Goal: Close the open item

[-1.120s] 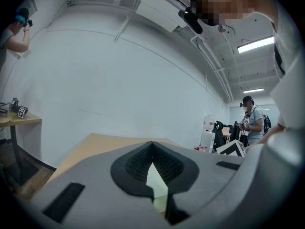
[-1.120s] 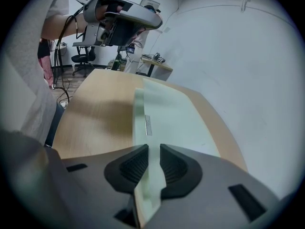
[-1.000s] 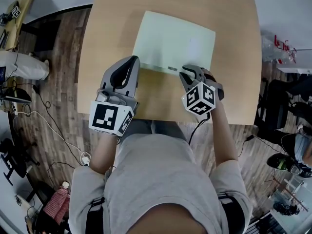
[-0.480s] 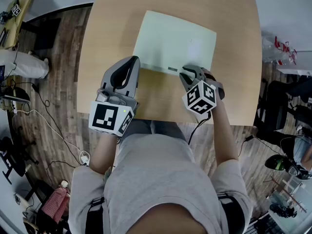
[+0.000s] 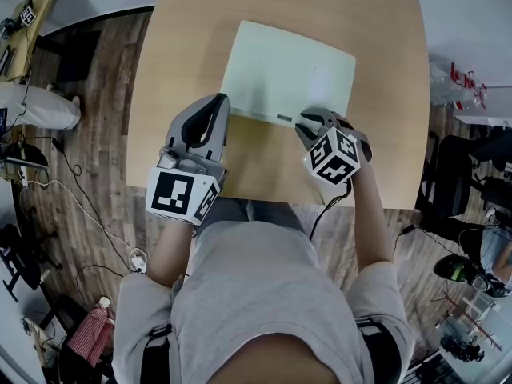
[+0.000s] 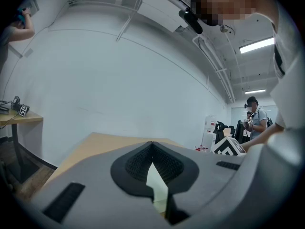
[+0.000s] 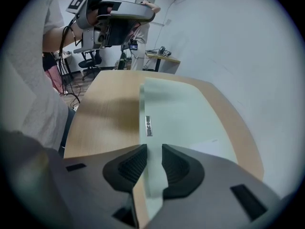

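A flat pale green case (image 5: pixel 288 74) lies on the wooden table (image 5: pixel 184 46) with its lid down; a small silver tag (image 5: pixel 283 118) sits on its near edge. My right gripper (image 5: pixel 309 119) is at that near edge, right of the tag. In the right gripper view its jaws stand a narrow gap apart (image 7: pixel 153 152), one over the table and one over the case (image 7: pixel 183 111), with the case's edge showing between them and nothing clamped. My left gripper (image 5: pixel 217 99) hovers at the case's near left corner, tips together (image 6: pixel 152 144), holding nothing.
The table's near edge (image 5: pixel 264 201) runs just behind both grippers. Cables lie on the wood floor (image 5: pixel 88 214) to the left, and office chairs (image 5: pixel 472 174) stand to the right. Another desk (image 7: pixel 163 56) and a person (image 6: pixel 256 116) are in the background.
My right gripper has shifted slightly to the right along the case's near edge. The left gripper and the case have stayed put.
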The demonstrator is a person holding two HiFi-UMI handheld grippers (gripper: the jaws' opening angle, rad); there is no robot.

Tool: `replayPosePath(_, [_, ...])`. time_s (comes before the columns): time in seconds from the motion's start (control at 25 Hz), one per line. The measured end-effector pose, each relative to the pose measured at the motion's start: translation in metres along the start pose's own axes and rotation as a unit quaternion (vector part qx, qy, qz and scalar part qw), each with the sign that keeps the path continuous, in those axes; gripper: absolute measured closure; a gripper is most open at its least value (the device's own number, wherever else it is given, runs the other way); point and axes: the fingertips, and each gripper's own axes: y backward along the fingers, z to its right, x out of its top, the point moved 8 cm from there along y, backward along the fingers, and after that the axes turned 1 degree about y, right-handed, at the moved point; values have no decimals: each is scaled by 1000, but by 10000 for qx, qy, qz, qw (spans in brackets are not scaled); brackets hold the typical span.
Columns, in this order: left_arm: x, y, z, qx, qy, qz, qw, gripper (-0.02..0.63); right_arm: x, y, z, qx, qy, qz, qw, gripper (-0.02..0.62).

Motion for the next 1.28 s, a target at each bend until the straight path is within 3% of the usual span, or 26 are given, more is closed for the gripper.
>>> replayPosePath(0.48, [1, -4, -2, 13, 14, -4, 10000, 591, -4, -1, 6, 490, -607, 51, 9969, 512])
replayPosePath(0.8, [0, -10, -2, -31, 27, -12, 10000, 591, -2, -4, 9, 676, -620, -257, 9955, 517])
replayPosePath(1.28, [3, -12, -7, -97, 18, 14, 10000, 591, 8, 1, 6, 333, -507, -10, 9982, 529])
